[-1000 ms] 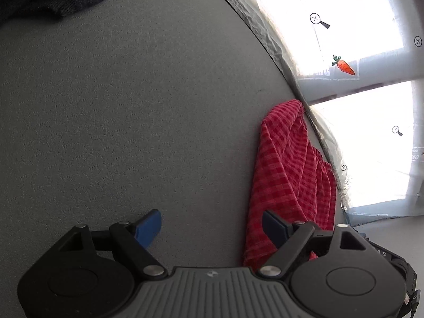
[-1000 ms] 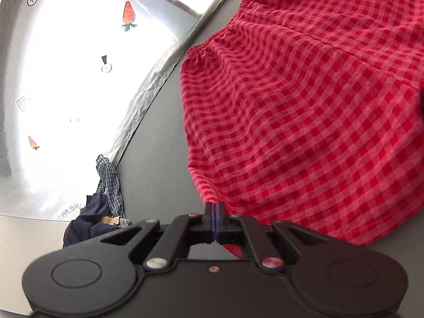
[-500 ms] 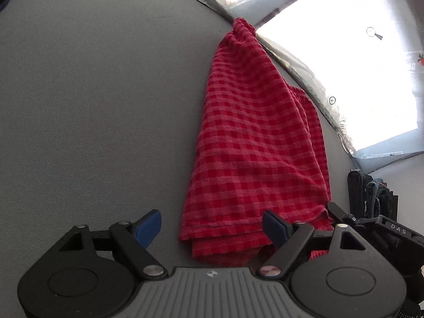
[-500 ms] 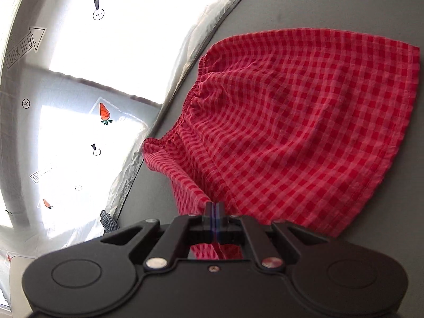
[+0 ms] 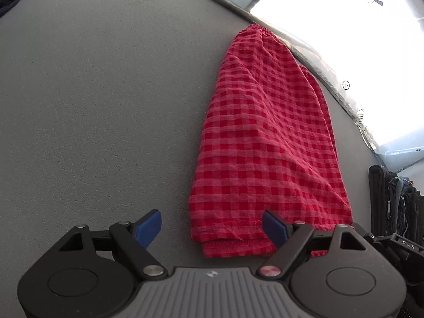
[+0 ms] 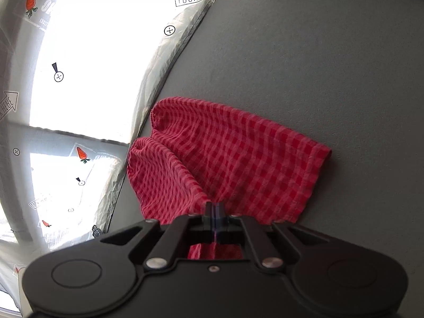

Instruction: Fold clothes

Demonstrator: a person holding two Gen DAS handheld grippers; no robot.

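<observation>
Grey felt-like worktop (image 5: 92, 106) takes up most of both views, with a bright printed sheet along its far edge. Lying on it near that edge is the red-and-pink checked cotton garment with an elastic waistband (image 5: 267, 143), probably shorts. It's seen doubled over lengthwise, two hems stacked at the near end, so at least one fold looks to be in. It isn't flat yet though: in the right view one corner is lifted and a ridge of cloth runs up to the right tongs (image 6: 214, 209), which are clamped tight on the fabric. The left tongs (image 5: 212, 225) are spread wide, nothing held, poised just above the stacked hems. What seems left is laying that corner down and maybe another fold. Dark clothes (image 5: 394, 201) are piled off right.
</observation>
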